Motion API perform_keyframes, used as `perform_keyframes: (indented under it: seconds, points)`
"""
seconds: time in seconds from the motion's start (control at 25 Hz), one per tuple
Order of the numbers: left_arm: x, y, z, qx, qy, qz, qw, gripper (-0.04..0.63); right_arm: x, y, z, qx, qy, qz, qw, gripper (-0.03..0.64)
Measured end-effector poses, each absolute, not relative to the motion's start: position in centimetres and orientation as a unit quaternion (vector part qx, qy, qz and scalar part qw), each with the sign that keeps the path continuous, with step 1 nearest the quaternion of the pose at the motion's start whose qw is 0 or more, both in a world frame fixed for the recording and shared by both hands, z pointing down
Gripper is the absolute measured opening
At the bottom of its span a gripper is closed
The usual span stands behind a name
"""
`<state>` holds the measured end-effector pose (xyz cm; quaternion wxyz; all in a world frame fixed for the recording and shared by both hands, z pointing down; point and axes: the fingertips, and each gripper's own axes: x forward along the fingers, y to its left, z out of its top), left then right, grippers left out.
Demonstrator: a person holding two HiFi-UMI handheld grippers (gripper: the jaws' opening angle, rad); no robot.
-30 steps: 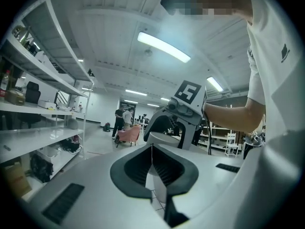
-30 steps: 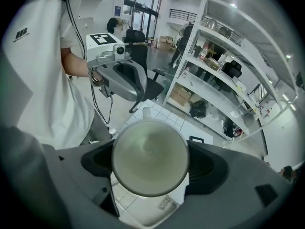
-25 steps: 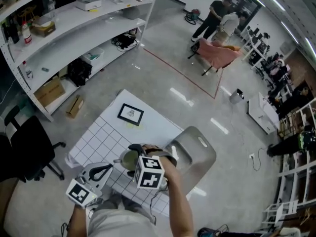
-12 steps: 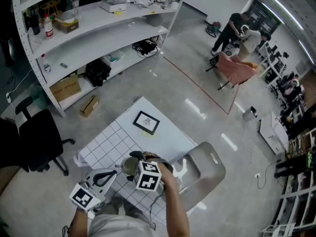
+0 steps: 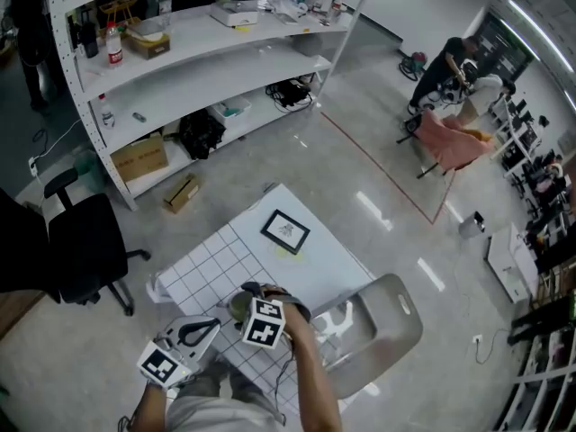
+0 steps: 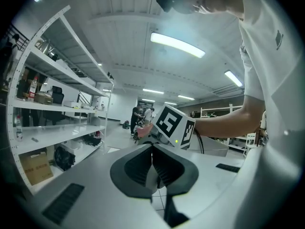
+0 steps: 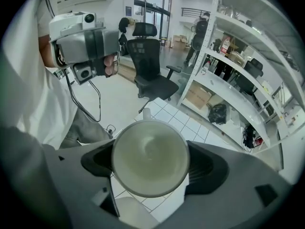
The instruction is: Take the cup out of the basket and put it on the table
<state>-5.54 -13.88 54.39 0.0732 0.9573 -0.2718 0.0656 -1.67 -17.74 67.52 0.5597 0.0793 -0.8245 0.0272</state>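
At the far left a black office chair (image 5: 85, 250) with a mesh back stands on the glossy grey floor, just off the corner of the table (image 5: 216, 259), a white top ruled with thin dark lines into squares. My left claw (image 6: 152, 162) hangs over the table's near left edge; its two dark, ribbed jaw pads are pressed flat together with nothing between them, and their matte grey housing curves round them in a heart-like shape. To its right, my right claw (image 7: 150, 162) is clamped on the cup (image 7: 147, 168), one ribbed pad against each side of the round wall. The cup is smooth and pale, off-white with a slight green tint. Its mouth faces the camera, and a small handle points away towards the gridded top. It sits over the table, outside the basket; I cannot tell whether its base touches the surface. Further back lies a small, flat black-framed picture (image 5: 285, 232). At the right edge is the basket (image 5: 396, 331), a grey, rounded plastic tub with a slotted handle.
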Motion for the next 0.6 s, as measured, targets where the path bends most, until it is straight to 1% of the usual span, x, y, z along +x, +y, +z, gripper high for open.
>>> perform_keyframes:
  seconds: [0.24, 0.6]
  points:
    - [-6.1, -14.0, 55.4, 0.952, -0.287, 0.065, 0.088, 0.012, -2.7, -17.8, 69.8, 0.076, -0.819, 0.027, 0.568, 0.437]
    - [-6.9, -13.7, 56.2, 0.948, -0.296, 0.071, 0.089, 0.012, -4.2, -18.4, 74.0, 0.073, -0.819, 0.036, 0.568, 0.437]
